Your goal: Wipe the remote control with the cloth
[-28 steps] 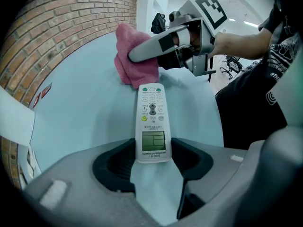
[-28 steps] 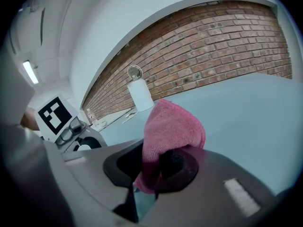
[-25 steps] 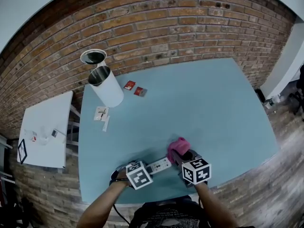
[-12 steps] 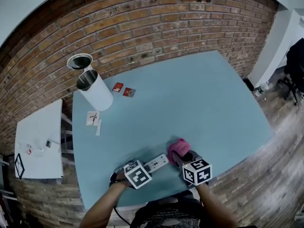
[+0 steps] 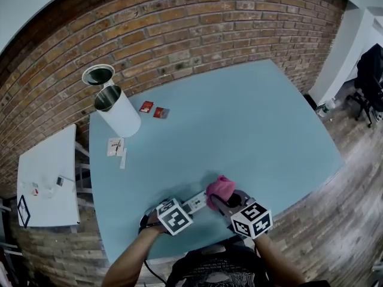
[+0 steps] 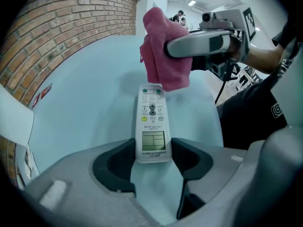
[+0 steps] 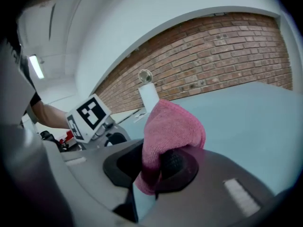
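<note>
I saw left tongs (image 6: 152, 151) clamped across remote (image 6: 151, 119) sides, right tongs (image 7: 158, 167) clamped on cloth (image 7: 174, 124). Remote judged stiff, light, slick; cloth soft.

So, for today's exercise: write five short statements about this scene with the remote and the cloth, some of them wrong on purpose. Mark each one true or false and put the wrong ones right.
1. The left tongs grip the remote at its display end. True.
2. The right tongs hold a cloth. True.
3. The cloth is blue. False: it is pink.
4. The remote lies with its buttons down. False: its buttons and display face up.
5. A white canister stands on the table. True.
</note>
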`<state>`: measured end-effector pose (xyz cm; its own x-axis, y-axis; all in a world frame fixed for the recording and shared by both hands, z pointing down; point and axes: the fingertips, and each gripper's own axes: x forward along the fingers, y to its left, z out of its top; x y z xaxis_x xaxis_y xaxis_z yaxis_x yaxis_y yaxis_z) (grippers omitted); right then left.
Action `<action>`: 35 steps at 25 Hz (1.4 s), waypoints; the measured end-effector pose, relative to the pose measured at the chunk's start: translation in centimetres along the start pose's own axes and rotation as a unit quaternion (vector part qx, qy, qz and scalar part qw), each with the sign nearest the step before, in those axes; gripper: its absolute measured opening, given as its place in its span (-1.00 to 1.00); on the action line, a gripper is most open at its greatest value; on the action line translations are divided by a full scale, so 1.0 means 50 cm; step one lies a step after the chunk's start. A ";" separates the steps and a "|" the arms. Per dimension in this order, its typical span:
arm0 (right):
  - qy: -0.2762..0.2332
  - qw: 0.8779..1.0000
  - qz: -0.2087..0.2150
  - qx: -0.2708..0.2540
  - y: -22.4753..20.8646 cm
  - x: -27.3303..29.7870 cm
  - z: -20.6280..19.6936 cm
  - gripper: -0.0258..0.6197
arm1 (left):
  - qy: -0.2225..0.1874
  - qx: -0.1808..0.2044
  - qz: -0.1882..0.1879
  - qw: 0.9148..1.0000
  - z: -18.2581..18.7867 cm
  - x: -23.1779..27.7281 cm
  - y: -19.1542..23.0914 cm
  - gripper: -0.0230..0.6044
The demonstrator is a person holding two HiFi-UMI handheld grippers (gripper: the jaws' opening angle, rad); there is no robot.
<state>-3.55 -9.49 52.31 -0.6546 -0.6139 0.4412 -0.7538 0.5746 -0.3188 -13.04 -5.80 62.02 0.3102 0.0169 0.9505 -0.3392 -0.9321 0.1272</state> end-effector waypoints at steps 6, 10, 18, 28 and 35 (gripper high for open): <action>0.018 0.995 0.094 -0.023 0.121 0.037 -0.024 -0.72 | 0.002 -0.001 -0.003 1.000 0.001 -0.001 -0.002 -0.17; 0.039 0.992 0.118 -0.032 0.155 0.047 -0.058 -0.72 | 0.000 -0.001 0.000 1.000 0.001 0.002 -0.002 -0.17; 0.042 0.993 0.099 -0.043 0.150 0.068 -0.084 -0.72 | 0.002 -0.004 0.002 1.000 -0.002 0.001 -0.001 -0.17; 0.030 0.996 0.074 -0.025 0.088 0.047 -0.073 -0.72 | 0.006 -0.006 0.003 1.000 -0.002 0.002 -0.001 -0.17; 0.022 0.998 0.054 -0.006 0.037 0.029 -0.064 -0.72 | 0.011 -0.007 0.000 1.000 -0.002 0.001 -0.001 -0.17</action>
<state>-5.73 -7.57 55.06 -0.7287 -0.5237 0.4413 -0.6780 0.6425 -0.3570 -13.10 -5.73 62.07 0.2907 0.0250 0.9565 -0.3508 -0.9273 0.1309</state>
